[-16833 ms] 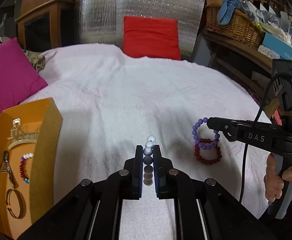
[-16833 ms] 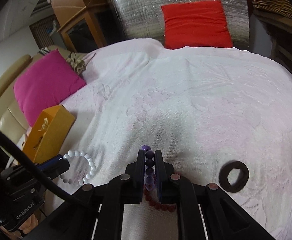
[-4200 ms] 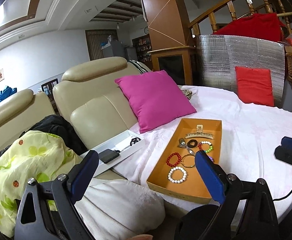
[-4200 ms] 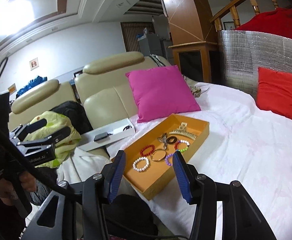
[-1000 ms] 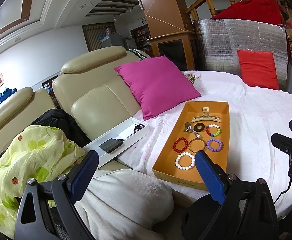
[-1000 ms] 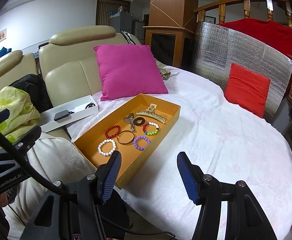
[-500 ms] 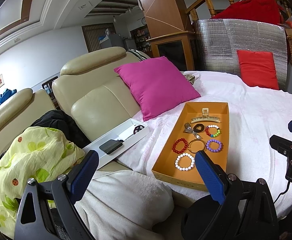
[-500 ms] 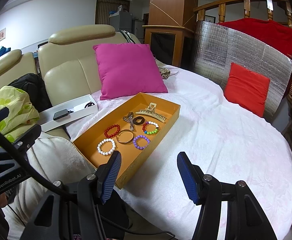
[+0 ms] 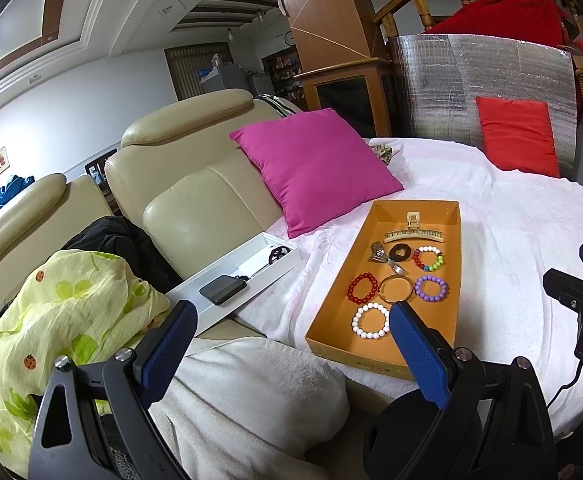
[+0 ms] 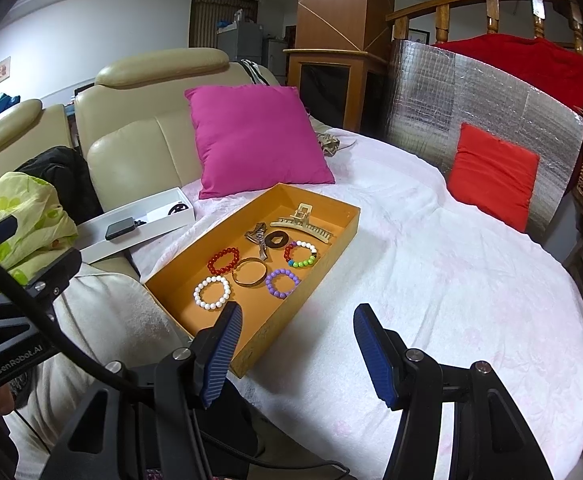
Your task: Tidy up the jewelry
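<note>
We see the orange tray (image 10: 333, 240) on the white cloth (image 10: 451, 280), holding all visible jewelry: white bracelet (image 10: 211, 292), red bracelet (image 10: 222, 261), gold bangle (image 10: 250, 273), purple bracelet (image 10: 283, 283), multicoloured bracelet (image 10: 300, 254), black ring (image 10: 277, 239) and hair claw (image 10: 301, 224). Nothing lies loose beside the tray. Our left gripper (image 9: 291, 344) and right gripper (image 10: 295, 350) hang before the tray, jaws apart and empty. We judge the sorting essentially complete.

- A magenta cushion (image 10: 256, 140) leans on the beige sofa (image 10: 139, 148), far left.
- A red cushion (image 10: 493, 170) rests against silver foil (image 10: 467, 96), far right.
- A white box (image 10: 143, 220) holds a dark phone (image 10: 120, 228).
</note>
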A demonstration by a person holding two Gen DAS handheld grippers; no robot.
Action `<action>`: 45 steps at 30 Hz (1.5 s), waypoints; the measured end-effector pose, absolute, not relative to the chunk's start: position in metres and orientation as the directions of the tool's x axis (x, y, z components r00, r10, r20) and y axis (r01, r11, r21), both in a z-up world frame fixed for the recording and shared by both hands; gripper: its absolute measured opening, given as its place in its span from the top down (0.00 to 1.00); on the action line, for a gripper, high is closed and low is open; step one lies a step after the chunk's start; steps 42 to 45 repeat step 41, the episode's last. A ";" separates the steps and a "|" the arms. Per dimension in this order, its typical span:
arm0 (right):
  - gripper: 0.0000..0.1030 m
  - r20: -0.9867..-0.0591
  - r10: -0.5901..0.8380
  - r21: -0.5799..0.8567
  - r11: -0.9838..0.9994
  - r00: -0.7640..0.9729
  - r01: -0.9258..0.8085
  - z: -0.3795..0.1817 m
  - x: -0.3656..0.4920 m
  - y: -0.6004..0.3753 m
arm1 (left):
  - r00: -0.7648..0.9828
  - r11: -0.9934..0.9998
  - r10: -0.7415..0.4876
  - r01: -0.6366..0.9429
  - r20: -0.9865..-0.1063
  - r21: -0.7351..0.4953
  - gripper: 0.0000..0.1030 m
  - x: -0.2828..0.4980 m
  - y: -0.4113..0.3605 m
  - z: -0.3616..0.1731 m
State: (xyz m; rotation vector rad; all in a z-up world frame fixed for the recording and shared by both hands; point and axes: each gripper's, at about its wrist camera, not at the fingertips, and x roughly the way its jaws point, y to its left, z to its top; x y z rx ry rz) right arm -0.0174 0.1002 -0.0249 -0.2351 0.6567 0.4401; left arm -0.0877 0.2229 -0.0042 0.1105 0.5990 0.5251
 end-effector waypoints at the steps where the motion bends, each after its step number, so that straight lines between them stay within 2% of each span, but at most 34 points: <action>1: 0.40 -0.634 0.319 -0.072 0.883 0.704 -0.465 -0.025 -0.017 0.100 | 0.699 0.863 0.503 -0.441 -0.509 0.248 0.06 -0.087 0.223 -0.004; 29: 0.40 -0.651 0.319 -0.082 0.873 0.689 -0.481 -0.036 0.011 0.121 | 0.664 0.852 0.517 -0.462 -0.540 0.247 0.06 -0.066 0.241 -0.019; 37: 0.39 -0.665 0.321 -0.072 0.871 0.674 -0.486 -0.046 0.025 0.126 | 0.666 0.834 0.550 -0.474 -0.504 0.283 0.06 -0.058 0.238 -0.022; 41: 0.39 -0.674 0.321 -0.063 0.872 0.666 -0.485 -0.053 0.037 0.125 | 0.661 0.856 0.513 -0.442 -0.548 0.269 0.06 -0.042 0.239 -0.026; 45: 0.39 -0.674 0.321 -0.063 0.872 0.666 -0.485 -0.053 0.037 0.125 | 0.661 0.856 0.513 -0.442 -0.548 0.269 0.06 -0.042 0.239 -0.026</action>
